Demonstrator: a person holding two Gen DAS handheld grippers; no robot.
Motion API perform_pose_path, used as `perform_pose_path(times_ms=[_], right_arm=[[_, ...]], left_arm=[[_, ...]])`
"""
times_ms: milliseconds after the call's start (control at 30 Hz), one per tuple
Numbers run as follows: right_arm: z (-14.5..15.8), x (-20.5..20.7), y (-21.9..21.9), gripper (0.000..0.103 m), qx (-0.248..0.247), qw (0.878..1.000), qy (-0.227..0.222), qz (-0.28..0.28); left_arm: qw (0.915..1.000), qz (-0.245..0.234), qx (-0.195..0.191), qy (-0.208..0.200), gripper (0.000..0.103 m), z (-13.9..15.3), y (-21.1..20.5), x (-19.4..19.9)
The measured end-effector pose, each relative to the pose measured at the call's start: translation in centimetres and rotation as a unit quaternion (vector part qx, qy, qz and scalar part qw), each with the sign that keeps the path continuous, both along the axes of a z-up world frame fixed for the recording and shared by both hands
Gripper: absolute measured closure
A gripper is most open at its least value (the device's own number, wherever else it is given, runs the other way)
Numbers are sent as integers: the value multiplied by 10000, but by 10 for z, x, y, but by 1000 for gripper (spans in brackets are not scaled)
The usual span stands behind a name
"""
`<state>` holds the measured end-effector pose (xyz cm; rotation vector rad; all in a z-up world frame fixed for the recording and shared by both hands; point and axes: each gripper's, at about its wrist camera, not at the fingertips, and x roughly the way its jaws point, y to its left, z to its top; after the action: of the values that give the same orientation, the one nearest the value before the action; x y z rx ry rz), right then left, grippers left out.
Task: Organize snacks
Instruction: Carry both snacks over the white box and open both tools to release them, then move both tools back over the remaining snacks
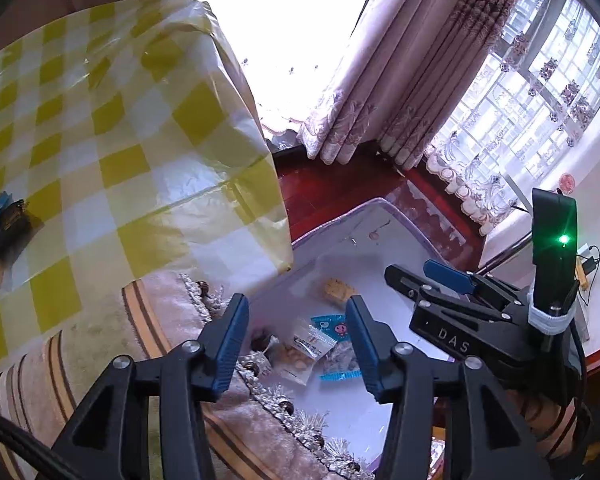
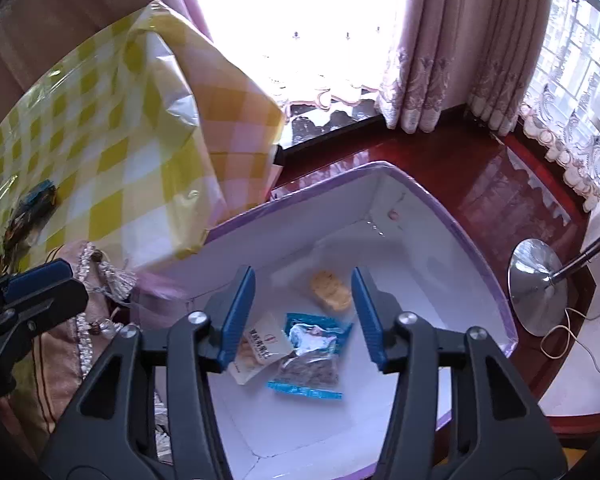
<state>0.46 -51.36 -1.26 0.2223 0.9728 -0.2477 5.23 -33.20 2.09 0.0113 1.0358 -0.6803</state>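
Observation:
A white box with a purple rim (image 2: 476, 236) stands on the floor beside the table. Inside it lie a yellow snack (image 2: 331, 290), a white-labelled cracker packet (image 2: 256, 350) and a blue-edged packet (image 2: 312, 356). My right gripper (image 2: 304, 312) hangs open above the box with nothing between its fingers. My left gripper (image 1: 296, 336) is open too, over the box's near edge, and is empty. The same packets (image 1: 324, 344) and yellow snack (image 1: 338, 289) lie below it. A few more snacks (image 2: 32, 208) remain on the yellow checked tablecloth (image 2: 112, 152).
A fringed striped cloth (image 1: 112, 344) hangs off the table edge next to the box. The floor is dark red wood (image 2: 496, 184). A metal lamp base (image 2: 538, 288) with a cable stands right of the box. Curtains (image 2: 432, 64) and bright windows fill the back.

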Motion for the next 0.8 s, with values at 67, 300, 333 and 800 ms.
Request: perform_pose_path(times_ms=[67, 300, 333, 800], right_arm=[[1, 1, 6, 44, -18, 10000, -10, 66], [4, 8, 34, 44, -142, 9990, -5, 432], [5, 9, 39, 44, -138, 9988, -8, 480], [14, 30, 121, 39, 155, 9915, -98, 1288]], left_arm=[[10000, 74, 34, -42, 51, 1, 7, 0], [9986, 531, 49, -61, 51, 2, 40, 6], [9978, 661, 47, -65, 51, 2, 50, 6], [9791, 2024, 111, -159, 51, 3, 175, 6]])
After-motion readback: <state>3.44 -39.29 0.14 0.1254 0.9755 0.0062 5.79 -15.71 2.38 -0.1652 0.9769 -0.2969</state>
